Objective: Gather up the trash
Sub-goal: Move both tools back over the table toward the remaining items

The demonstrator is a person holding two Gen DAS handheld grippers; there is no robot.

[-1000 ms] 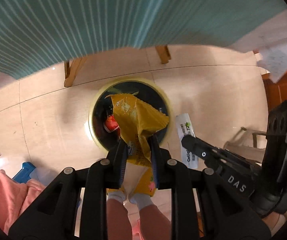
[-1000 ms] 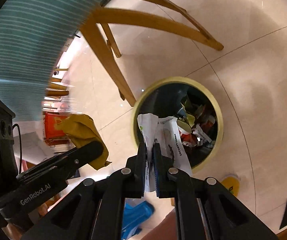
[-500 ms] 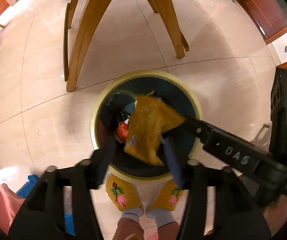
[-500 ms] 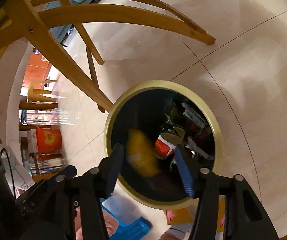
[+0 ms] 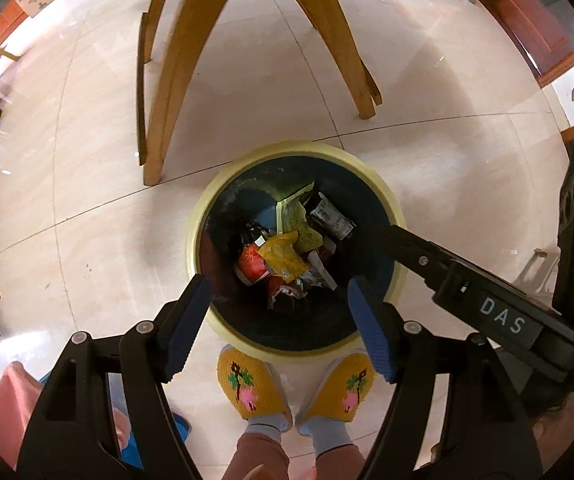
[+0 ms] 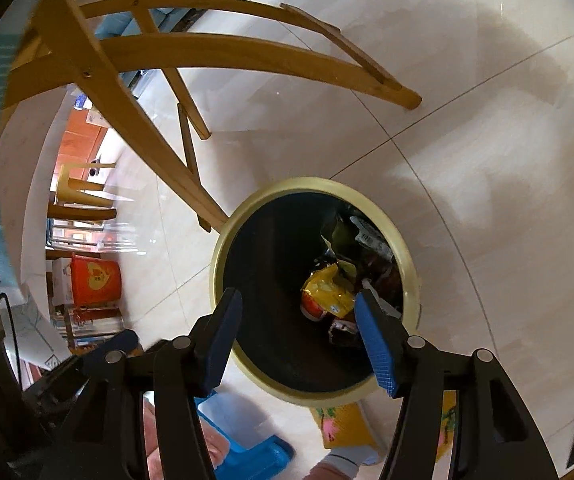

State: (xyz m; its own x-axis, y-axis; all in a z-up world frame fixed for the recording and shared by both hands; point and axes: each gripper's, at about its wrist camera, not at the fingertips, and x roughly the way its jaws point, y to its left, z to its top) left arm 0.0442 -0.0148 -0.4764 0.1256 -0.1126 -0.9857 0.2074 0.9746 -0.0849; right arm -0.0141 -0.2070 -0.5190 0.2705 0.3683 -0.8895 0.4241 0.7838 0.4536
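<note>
Blue pads: ribbed blue rubber lines the inner faces of both grippers' black fingers.
Left gripper [image 5: 279, 324]: points straight down over the bin, jaws wide apart and opening further, nothing between the pads.
Right gripper [image 6: 299, 336]: tilted down toward the same bin from the side, jaws wide and opening further, nothing between them; in the left wrist view its black body marked "DAS" reaches in from the right, its tip over the bin's mouth.
Trash bin [image 5: 207, 216]: round, pale yellow rim, dark inside, standing on the floor directly beneath both grippers.
Yellow wrapper [image 5: 283, 256]: crumpled, lying loose inside the bin on top of the other rubbish, touching neither gripper; also seen in the right wrist view [image 6: 329, 292].
Other trash: a red-and-white cup [image 5: 251, 264] just beside the yellow wrapper, a yellow-green packet [image 5: 299, 220] behind it, and a white printed wrapper [image 5: 333, 216] near the bin's far right wall.
Slippers [image 5: 253, 384]: yellow with a pink flower pattern, worn over pale socks, toes touching or just short of the bin's near rim.
Floor [image 5: 87, 200]: glossy cream tiles with thin dark joints.
Wooden chair legs [image 5: 175, 64]: curved, light wood, standing beyond the bin; one foot lands just beside its rim.
Farther out: a red bucket [image 6: 95, 280] left of the bin in the right wrist view, and a blue object [image 6: 247, 440] near the person's feet.
</note>
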